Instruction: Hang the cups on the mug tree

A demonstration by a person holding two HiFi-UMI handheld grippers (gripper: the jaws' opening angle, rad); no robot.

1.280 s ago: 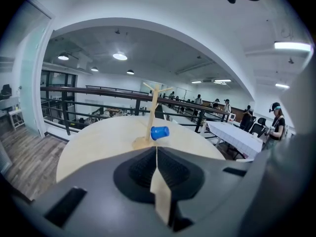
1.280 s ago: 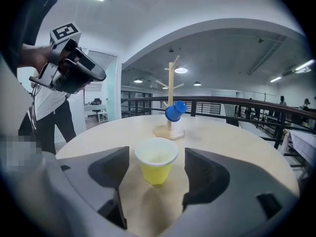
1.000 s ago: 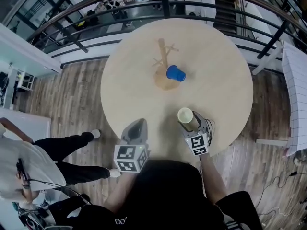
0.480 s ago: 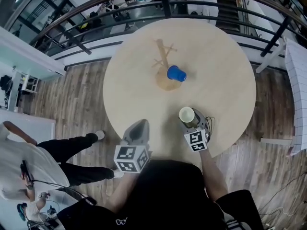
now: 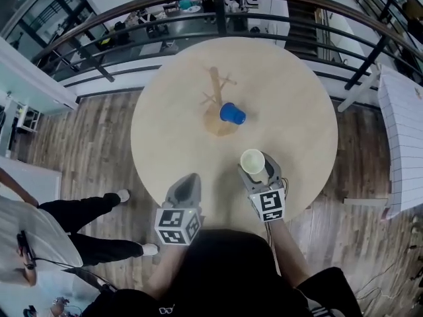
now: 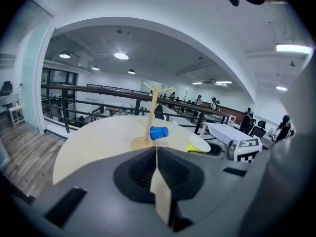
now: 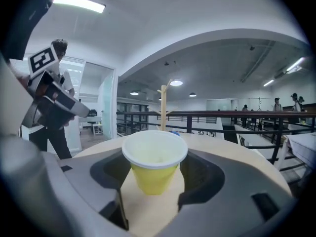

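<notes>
Step in hand: carry of second cup to tree.

Right gripper [image 5: 255, 169]: jaws just closing, grasping yellow cup with white inside [image 5: 253, 161], upright, off round pale wooden table [image 5: 291, 98].

Left gripper [image 5: 188, 180]: clenched, empty.

Blue cup [image 5: 232, 113]: apparently hung low on wooden mug tree [image 5: 216, 91].

Next move: reach across, tip cup onto free peg.

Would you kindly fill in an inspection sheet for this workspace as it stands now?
Surface: round wooden table, bare apart from the job's things.
Job's things: mug tree upright; blue cup appears hung on a low peg; yellow cup not yet hung.
Clutter: nothing seen.
Grippers: right gripper grips the yellow cup, its jaws having just been closing on it; left gripper shut, empty, at the near table edge.
Cables: nothing clearly seen on the table.
Surroundings: railing behind the table, wooden floor, a person standing at left.
</notes>
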